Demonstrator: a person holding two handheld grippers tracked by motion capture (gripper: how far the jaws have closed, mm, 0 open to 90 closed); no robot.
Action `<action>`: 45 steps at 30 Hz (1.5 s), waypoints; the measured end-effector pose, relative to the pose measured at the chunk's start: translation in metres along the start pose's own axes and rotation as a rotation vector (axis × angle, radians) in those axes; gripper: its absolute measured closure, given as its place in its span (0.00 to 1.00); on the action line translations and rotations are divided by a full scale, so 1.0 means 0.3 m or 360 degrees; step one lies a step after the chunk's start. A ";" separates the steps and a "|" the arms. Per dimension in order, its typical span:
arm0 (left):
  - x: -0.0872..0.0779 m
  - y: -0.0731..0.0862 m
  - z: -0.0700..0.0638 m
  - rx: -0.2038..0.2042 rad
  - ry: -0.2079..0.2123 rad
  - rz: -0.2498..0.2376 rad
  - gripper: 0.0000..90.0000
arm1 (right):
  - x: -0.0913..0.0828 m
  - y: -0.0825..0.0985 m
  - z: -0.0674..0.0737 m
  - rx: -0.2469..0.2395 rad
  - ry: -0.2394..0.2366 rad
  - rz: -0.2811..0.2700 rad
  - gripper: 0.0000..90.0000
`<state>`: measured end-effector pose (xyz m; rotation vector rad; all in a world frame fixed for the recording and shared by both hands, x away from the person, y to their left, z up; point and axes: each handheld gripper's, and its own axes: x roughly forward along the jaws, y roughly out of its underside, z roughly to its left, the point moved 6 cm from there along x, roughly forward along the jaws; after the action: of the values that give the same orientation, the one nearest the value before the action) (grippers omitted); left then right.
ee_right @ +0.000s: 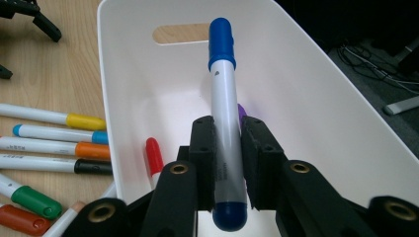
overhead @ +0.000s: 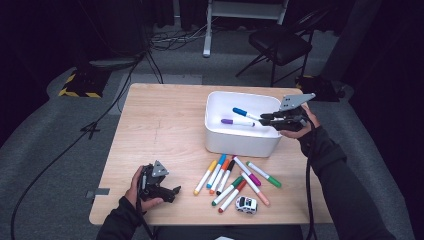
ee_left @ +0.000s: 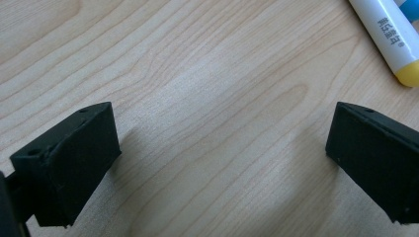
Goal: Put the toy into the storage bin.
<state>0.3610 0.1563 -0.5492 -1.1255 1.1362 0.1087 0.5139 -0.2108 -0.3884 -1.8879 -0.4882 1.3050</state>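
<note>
At the right of the high view, the right hand-held gripper (overhead: 265,119) reaches over the right rim of the white rectangular plastic bin (overhead: 239,142), which stands in the upper middle of the light wooden surface (overhead: 160,130). Its jaws are clamped on the white marker with a blue cap (ee_right: 225,128), and in the right gripper view the pads press the barrel from both sides while the capped end points away over the bin's hollow. In the high view the marker juts toward the upper left of the bin, above its floor. A white marker with a purple cap (overhead: 236,121) lies inside the bin, just below the held one in the frame.

At the lower left of the high view, the left hand-held gripper (overhead: 172,192) rests low on the surface with its jaws spread wide and bare wood between them. In the left gripper view, a yellow-tipped white marker (ee_left: 390,42) lies at the upper right corner.

Below the bin in the frame, a loose row of coloured markers (overhead: 235,180) lies on the surface, with a small white toy car (overhead: 246,204) just beneath them.
</note>
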 end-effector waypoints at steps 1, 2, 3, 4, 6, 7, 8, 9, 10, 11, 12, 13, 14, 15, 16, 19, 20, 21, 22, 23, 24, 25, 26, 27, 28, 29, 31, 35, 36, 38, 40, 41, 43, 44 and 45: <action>0.000 0.000 0.000 -0.0002 0.0002 0.0001 0.00 | 0.004 0.002 -0.003 0.0002 -0.0001 0.0023 0.85; 0.000 0.000 0.000 0.0001 -0.0001 0.0000 0.00 | 0.007 0.003 -0.006 0.0002 -0.0007 0.0039 0.85; 0.000 0.000 0.000 0.0000 0.0000 0.0000 0.00 | 0.007 0.004 -0.008 0.0009 -0.0012 0.0051 0.85; 0.000 0.000 0.000 -0.0001 0.0000 0.0000 0.00 | 0.007 0.006 -0.011 0.0008 -0.0025 0.0062 0.85; 0.000 0.000 0.000 0.0001 -0.0001 0.0000 0.00 | 0.006 0.011 -0.010 0.0023 -0.0043 0.0078 0.85; 0.000 0.000 0.000 -0.0001 0.0000 0.0000 0.00 | 0.005 0.013 -0.008 0.0029 -0.0058 0.0086 0.85; 0.000 0.000 0.000 0.0000 0.0000 0.0000 0.00 | 0.004 0.017 -0.006 0.0029 -0.0089 0.0092 0.85; 0.000 0.000 0.000 0.0000 0.0000 0.0000 0.00 | 0.003 0.020 -0.004 0.0030 -0.0104 0.0105 0.85; 0.000 0.000 0.000 0.0000 0.0000 0.0000 0.00 | 0.003 0.024 0.000 0.0028 -0.0113 0.0128 0.85; 0.000 0.000 0.000 0.0000 0.0000 0.0000 0.00 | 0.002 0.028 0.003 0.0023 -0.0127 0.0154 0.85; 0.000 0.000 0.000 -0.0001 0.0000 0.0000 0.00 | 0.000 0.030 0.004 0.0005 -0.0139 0.0173 0.85; 0.000 0.000 0.000 0.0000 0.0000 0.0000 0.00 | 0.000 0.035 0.005 0.0003 -0.0150 0.0200 0.85; 0.000 0.000 0.000 0.0000 0.0000 0.0000 0.00 | 0.000 0.035 0.005 0.0003 -0.0150 0.0200 0.85; 0.000 0.000 0.000 0.0000 0.0000 0.0000 0.00 | -0.001 0.038 0.005 0.0016 -0.0144 0.0218 0.85; 0.000 0.000 0.000 0.0000 0.0000 0.0000 0.00 | 0.000 0.040 0.003 0.0010 -0.0146 0.0232 0.85; 0.000 0.000 0.000 -0.0001 0.0000 0.0000 0.00 | 0.001 0.048 0.003 0.0003 -0.0161 0.0268 0.85; 0.000 0.000 0.000 0.0000 0.0000 0.0000 0.00 | 0.000 0.051 0.004 0.0003 -0.0168 0.0282 0.85; 0.000 0.000 0.000 0.0000 0.0000 0.0000 0.00 | 0.001 0.053 0.003 0.0007 -0.0166 0.0289 0.85; 0.000 0.000 0.000 -0.0001 0.0000 0.0000 0.00 | 0.000 0.056 0.001 0.0000 -0.0160 0.0300 0.85; 0.000 0.000 0.000 -0.0001 0.0000 0.0000 0.00 | -0.003 0.057 0.000 0.0009 -0.0155 0.0301 0.85; 0.000 0.000 0.000 0.0000 0.0000 0.0000 0.00 | -0.006 0.058 0.000 0.0013 -0.0161 0.0303 0.85; 0.000 0.000 0.000 0.0000 0.0000 0.0000 0.00 | -0.012 0.063 -0.002 0.0023 -0.0153 0.0312 0.85; 0.000 0.000 0.000 0.0000 0.0000 0.0000 0.00 | -0.015 0.066 -0.004 0.0029 -0.0155 0.0317 0.85; 0.000 0.000 0.000 0.0000 0.0000 0.0000 0.00 | -0.015 0.066 -0.004 0.0029 -0.0155 0.0317 0.85; 0.000 0.000 0.000 0.0000 0.0000 0.0000 0.00 | -0.018 0.070 -0.003 0.0044 -0.0152 0.0329 0.85; 0.000 0.000 0.000 0.0000 0.0000 0.0000 0.00 | -0.019 0.073 -0.006 0.0031 -0.0143 0.0329 0.85; 0.000 0.000 0.000 -0.0001 0.0000 0.0000 0.00 | -0.026 0.082 -0.007 0.0039 -0.0139 0.0330 0.86; 0.000 0.000 0.000 0.0000 -0.0001 0.0000 0.00 | -0.034 0.085 -0.008 0.0043 -0.0150 0.0318 0.88; 0.000 0.000 0.000 -0.0001 0.0001 0.0001 0.00 | -0.036 0.087 -0.009 0.0040 -0.0145 0.0320 0.88; 0.000 0.000 -0.001 -0.0002 0.0002 0.0001 0.00 | -0.043 0.086 -0.011 0.0045 -0.0145 0.0309 0.88; 0.000 0.000 0.000 0.0000 0.0000 0.0001 0.00 | -0.048 0.083 -0.012 0.0036 -0.0136 0.0293 0.88; 0.000 0.000 0.000 0.0000 -0.0001 0.0001 0.00 | -0.050 0.081 -0.012 0.0044 -0.0131 0.0287 0.88; 0.000 0.000 0.000 0.0001 -0.0002 0.0000 0.00 | -0.056 0.077 -0.010 0.0053 -0.0128 0.0264 0.86; 0.000 0.000 0.000 -0.0001 0.0000 0.0001 0.00 | -0.060 0.074 -0.009 0.0059 -0.0122 0.0247 0.86; 0.001 0.000 -0.001 -0.0003 0.0004 0.0000 0.00 | -0.065 0.070 -0.007 0.0065 -0.0118 0.0216 0.85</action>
<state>0.3608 0.1561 -0.5493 -1.1278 1.1385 0.1086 0.5057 -0.2381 -0.3924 -1.8710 -0.3732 1.4668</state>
